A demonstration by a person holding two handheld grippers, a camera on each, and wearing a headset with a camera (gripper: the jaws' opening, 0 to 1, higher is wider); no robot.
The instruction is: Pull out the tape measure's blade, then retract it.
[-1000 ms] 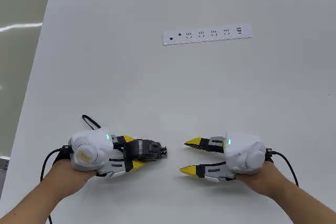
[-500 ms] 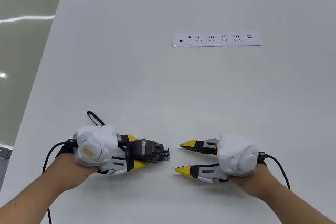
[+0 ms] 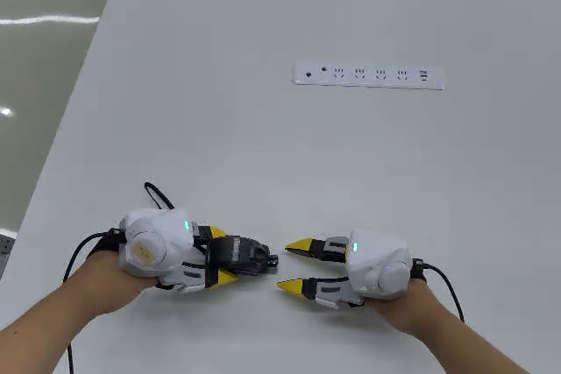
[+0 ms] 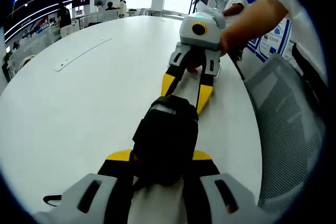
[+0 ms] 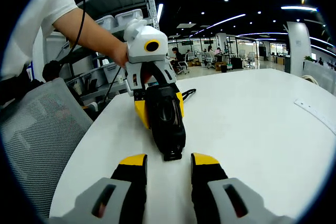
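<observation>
Got the left gripper (image 3: 221,255) clamped on the black tape measure (image 3: 247,254), right gripper (image 3: 287,266) jaws apart just off its nose.

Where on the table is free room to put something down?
The wide bare table between the power strip and the tape measure is free, as is the part beyond the power strip. The near edge is crowded: the left gripper holds the tape measure, and the open right gripper sits close to it.
</observation>
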